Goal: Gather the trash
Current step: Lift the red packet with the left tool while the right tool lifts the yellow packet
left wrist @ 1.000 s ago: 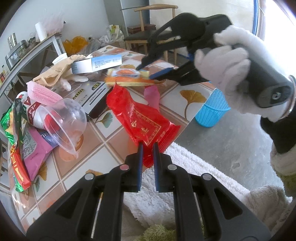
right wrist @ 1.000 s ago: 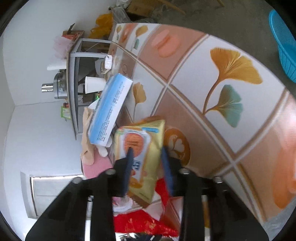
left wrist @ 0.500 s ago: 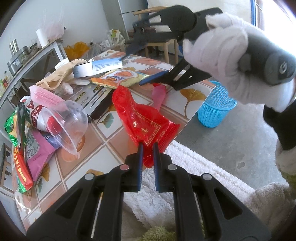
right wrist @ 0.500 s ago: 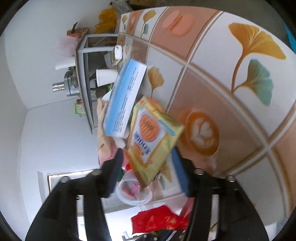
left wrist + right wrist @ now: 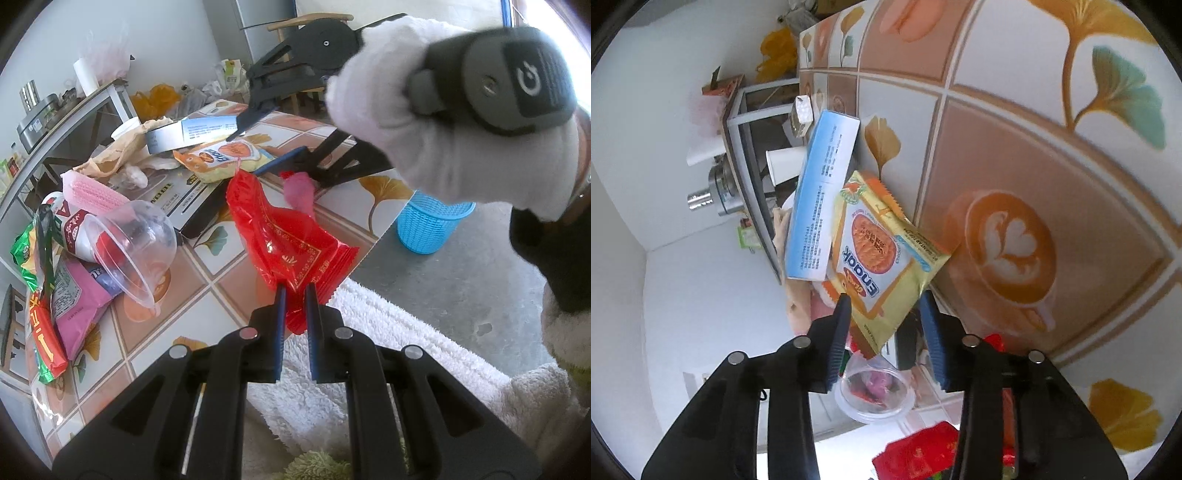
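The left claw pinches the near end of a red wrapper, which stretches away from its tips over the edge of the tiled surface. The right claw, held in a white-gloved hand, is closing around a yellow noodle packet that lies between its blue pads, not yet pressed. A blue-and-white box lies just beyond the packet; a clear plastic cup sits left of the left claw.
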Demonstrator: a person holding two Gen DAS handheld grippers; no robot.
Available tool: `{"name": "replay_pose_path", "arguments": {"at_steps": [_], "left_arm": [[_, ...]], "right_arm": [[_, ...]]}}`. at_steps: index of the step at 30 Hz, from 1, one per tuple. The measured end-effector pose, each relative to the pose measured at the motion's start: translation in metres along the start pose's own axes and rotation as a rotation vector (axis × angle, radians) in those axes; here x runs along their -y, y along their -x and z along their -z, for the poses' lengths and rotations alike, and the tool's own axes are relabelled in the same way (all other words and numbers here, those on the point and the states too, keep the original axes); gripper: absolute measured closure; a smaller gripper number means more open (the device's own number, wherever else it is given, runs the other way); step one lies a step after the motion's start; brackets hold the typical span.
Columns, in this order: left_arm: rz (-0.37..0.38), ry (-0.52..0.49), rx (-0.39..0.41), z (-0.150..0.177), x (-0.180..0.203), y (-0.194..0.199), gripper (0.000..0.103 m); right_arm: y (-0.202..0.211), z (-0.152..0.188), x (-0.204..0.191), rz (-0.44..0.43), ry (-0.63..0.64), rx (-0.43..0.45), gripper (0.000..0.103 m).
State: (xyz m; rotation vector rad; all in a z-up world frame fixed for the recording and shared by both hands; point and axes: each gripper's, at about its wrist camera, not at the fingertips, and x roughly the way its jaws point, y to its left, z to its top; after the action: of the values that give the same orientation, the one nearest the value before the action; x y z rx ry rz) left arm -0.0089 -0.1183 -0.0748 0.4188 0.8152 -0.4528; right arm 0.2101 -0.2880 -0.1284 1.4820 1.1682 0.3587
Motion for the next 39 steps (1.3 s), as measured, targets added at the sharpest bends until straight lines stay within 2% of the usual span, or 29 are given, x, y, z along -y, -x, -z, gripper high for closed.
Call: {"name": "replay_pose_path", "arguments": {"at_steps": [4,10,22,25,27,30,39], "left_arm": [[-0.004,-0.001,0.001,0.000,0.000,-0.001,0.094],[-0.005,-0.003,0.002,0.001,0.000,-0.001,0.094],[-0.011,-0.006,0.006,0.002,0.000,0.000,0.094],[-0.011,-0.006,0.006,0.002,0.000,0.000,0.094],[-0.012,-0.007,0.006,0.002,0.000,-0.001,0.094],[-0.014,-0.009,0.007,0.003,0.001,-0.001,0.094],[-0.013,-0.006,0.012,0.002,0.000,0.001,0.094]], "right_arm": [[-0.012,0.002,0.006,-0.085,-0.053,-0.038,0.065],[-0.020,0.009,0.006,-0.106,-0.082,-0.070,0.063],[-0.008,0.003,-0.001,-0.097,-0.067,0.035,0.062],[-0.008,0.004,0.000,-0.080,-0.067,0.060,0.071],[-0.009,0.003,0.004,-0.079,-0.079,0.074,0.081],[-0.010,-0.001,0.010,-0.086,-0.104,0.083,0.089],[-0.007,-0.010,0.013,-0.114,-0.095,0.110,0.095]]}}
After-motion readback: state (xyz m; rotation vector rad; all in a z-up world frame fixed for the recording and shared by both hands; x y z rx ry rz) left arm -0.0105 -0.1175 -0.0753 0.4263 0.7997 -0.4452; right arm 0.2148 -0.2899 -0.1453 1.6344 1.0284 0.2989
